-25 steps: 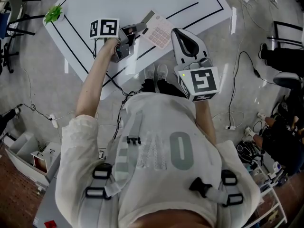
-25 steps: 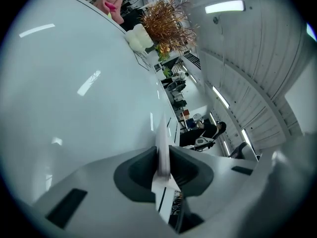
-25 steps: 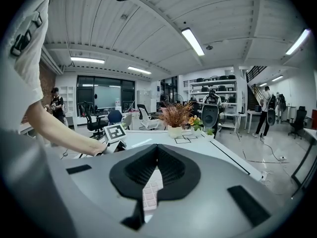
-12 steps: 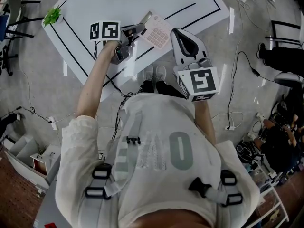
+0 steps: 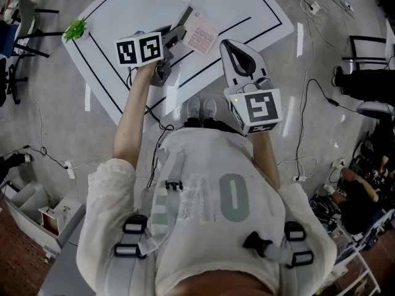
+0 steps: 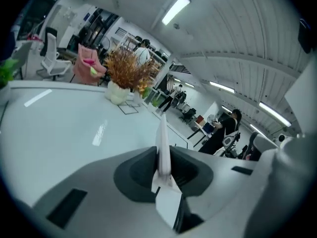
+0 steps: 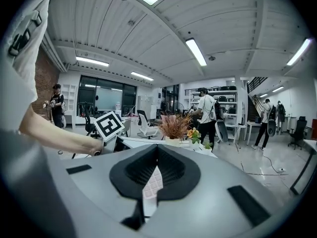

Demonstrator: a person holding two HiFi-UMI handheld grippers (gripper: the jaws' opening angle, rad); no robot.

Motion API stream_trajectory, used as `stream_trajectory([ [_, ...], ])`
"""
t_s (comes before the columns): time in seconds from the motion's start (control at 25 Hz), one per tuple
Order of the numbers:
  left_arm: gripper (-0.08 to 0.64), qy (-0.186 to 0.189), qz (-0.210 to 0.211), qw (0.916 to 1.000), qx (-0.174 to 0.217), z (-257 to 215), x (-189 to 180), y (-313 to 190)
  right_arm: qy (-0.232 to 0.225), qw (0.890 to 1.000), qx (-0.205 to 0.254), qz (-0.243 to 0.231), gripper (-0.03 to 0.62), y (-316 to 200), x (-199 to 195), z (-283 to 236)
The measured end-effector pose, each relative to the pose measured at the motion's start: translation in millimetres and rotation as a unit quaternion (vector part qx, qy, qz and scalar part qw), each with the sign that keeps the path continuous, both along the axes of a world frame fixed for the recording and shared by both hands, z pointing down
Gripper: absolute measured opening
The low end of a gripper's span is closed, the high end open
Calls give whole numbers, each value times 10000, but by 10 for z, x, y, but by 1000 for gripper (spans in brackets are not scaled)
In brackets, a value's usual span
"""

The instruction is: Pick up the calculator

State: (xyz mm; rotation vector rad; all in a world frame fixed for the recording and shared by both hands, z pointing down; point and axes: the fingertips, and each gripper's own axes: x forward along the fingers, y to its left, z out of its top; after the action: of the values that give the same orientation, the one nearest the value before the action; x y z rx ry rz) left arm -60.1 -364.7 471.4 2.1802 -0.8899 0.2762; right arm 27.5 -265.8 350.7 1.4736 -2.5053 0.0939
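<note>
The calculator [image 5: 200, 32] is white with pink keys and hangs tilted above the white table [image 5: 123, 8]. My left gripper [image 5: 179, 36] is shut on its near left edge. In the left gripper view the calculator [image 6: 162, 148] shows edge-on as a thin white blade pinched between the dark pads of the left gripper [image 6: 163, 160]. My right gripper [image 5: 227, 44] hovers just right of the calculator, apart from it, with its jaws together and nothing held. In the right gripper view the pink keys of the calculator [image 7: 152, 186] show beyond the right gripper [image 7: 157, 150].
The table carries black outline lines and a green object [image 5: 75, 28] at its left corner. A vase of dried plants [image 6: 124, 76] stands at the far side. Cables [image 5: 305, 103] trail on the floor to the right. Chairs and people stand further off.
My left gripper has risen and rolled, lifting the calculator off the table and tilting it. The right gripper has risen slightly and stays shut.
</note>
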Motion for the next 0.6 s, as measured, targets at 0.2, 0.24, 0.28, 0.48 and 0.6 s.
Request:
stream_trajectory([
  [0.2, 77, -419, -585, 9924, 1002, -497, -198, -220, 19, 9994, 329, -95, 5, -60, -30, -200],
  [0.24, 77, -514, -730, 9876, 1289, -623, -247, -247, 19, 9992, 383, -114, 5, -65, -37, -237],
  [0.28, 77, -617, -879, 9815, 1588, -746, -300, -264, 22, 9990, 430, -134, 5, -66, -48, -271],
  [0.48, 77, -1586, -1524, 9273, 3030, -1306, -559, -198, -1, 9976, 619, -311, 5, -40, -154, -412],
  [0.6, 77, -2095, -1748, 8879, 3703, -1638, -626, -44, -22, 9969, 693, -378, 5, -36, -191, -471],
])
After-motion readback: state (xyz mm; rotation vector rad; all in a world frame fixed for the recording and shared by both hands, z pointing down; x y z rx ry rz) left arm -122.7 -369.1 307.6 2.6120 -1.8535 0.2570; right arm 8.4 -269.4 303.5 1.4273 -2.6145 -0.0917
